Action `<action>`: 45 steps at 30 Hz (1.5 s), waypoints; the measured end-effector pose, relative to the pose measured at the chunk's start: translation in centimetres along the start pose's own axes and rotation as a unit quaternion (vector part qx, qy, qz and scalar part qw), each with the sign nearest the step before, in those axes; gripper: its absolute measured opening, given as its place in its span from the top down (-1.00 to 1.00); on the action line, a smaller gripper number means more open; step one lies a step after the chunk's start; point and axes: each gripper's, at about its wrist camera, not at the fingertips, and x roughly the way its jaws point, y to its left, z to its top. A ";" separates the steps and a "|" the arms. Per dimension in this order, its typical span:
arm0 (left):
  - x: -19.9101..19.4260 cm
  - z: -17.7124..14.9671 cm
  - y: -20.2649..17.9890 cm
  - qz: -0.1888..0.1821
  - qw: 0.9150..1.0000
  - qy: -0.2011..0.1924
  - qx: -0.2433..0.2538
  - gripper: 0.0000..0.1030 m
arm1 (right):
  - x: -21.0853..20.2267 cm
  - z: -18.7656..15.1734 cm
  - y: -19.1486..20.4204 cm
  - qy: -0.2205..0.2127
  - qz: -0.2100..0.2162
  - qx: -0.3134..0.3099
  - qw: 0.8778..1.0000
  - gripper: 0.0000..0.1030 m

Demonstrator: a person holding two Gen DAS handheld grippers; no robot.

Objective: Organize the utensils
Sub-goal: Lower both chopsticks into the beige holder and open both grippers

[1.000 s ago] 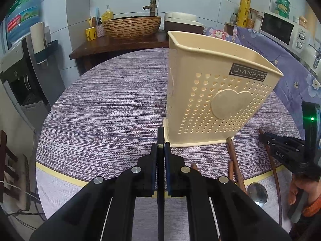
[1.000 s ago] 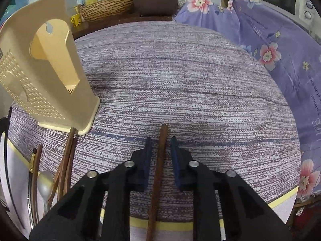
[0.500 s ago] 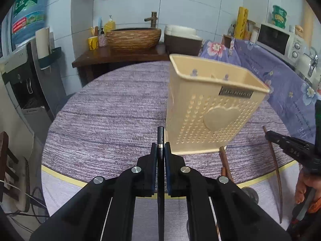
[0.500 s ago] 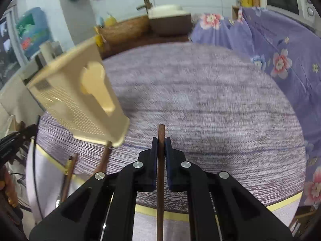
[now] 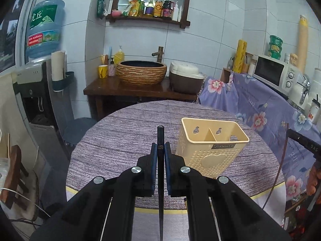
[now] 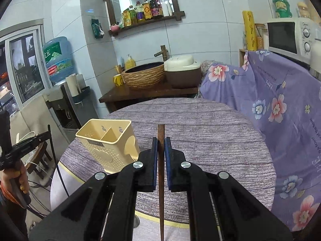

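1. Table (image 5: 124,140): round, with a grey-purple woven cover and a yellow edge band at the near side. It fills the lower middle of both wrist views.
2. Holder (image 5: 212,150): cream plastic, perforated front with a raised heart and a label plate. It stands upright on the table. A slanted divider splits it into two compartments; both look empty as far as the rim allows. Two keyhole slots show in its back wall. In the right wrist view it sits left of centre, near the table edge (image 6: 108,144).
3. Left claw (image 5: 160,150): narrow, pads pressed on a black chopstick (image 5: 160,136). The stick lies along the claw's axis, pointed tip sticking out past the fingertips, its other end running down out of frame. It is held above the table, just left of the holder and apart from it.
4. Right claw (image 6: 161,146): narrow, clamped on a brown chopstick (image 6: 161,134). Square end sticks out ahead of the pads, and the shaft runs back between the fingers. It is held above the table, right of the holder, not touching it.
5. Each claw shows at the edge of the other's view, with part of a hand (image 6: 16,178) gripping the handle.
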 end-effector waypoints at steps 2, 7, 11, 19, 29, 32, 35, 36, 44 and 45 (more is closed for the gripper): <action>-0.1 0.1 0.2 0.003 1.000 -0.002 0.002 0.84 | -0.2 0.1 -0.2 -0.001 0.000 0.005 1.000 0.85; -1.0 1.3 0.5 0.011 1.000 -0.018 0.005 0.84 | -0.8 1.1 -0.3 -0.011 -0.002 -0.001 1.000 0.85; -2.0 3.9 0.9 0.018 0.999 -0.041 0.004 0.84 | -1.5 3.5 0.5 -0.033 -0.003 -0.013 0.999 0.85; -5.5 12.3 -0.2 0.020 0.993 -0.112 0.004 0.84 | -3.7 12.9 4.3 -0.104 0.005 -0.034 0.994 0.85; -5.8 16.0 -5.4 -0.020 0.988 -0.151 0.027 0.84 | -2.7 16.9 9.2 -0.116 0.055 -0.030 0.991 0.85; -4.1 14.7 -6.2 -0.032 0.989 -0.141 0.025 0.84 | -0.5 14.7 9.8 -0.095 0.055 -0.028 0.994 0.85; -1.5 12.7 -6.8 -0.029 0.992 -0.120 0.023 0.84 | 1.7 12.6 9.8 -0.075 0.048 -0.026 0.996 0.85; -0.8 12.3 -6.8 -0.028 0.993 -0.114 0.023 0.84 | 2.4 11.9 9.7 -0.068 0.045 -0.025 0.996 0.85; 4.8 8.7 -5.1 -0.026 0.998 -0.056 -0.018 0.84 | 6.2 8.4 8.1 -0.027 0.036 0.007 0.999 0.85; 5.1 8.4 -5.0 -0.024 0.998 -0.053 -0.018 0.84 | 6.6 8.2 7.8 -0.024 0.036 0.013 0.999 0.85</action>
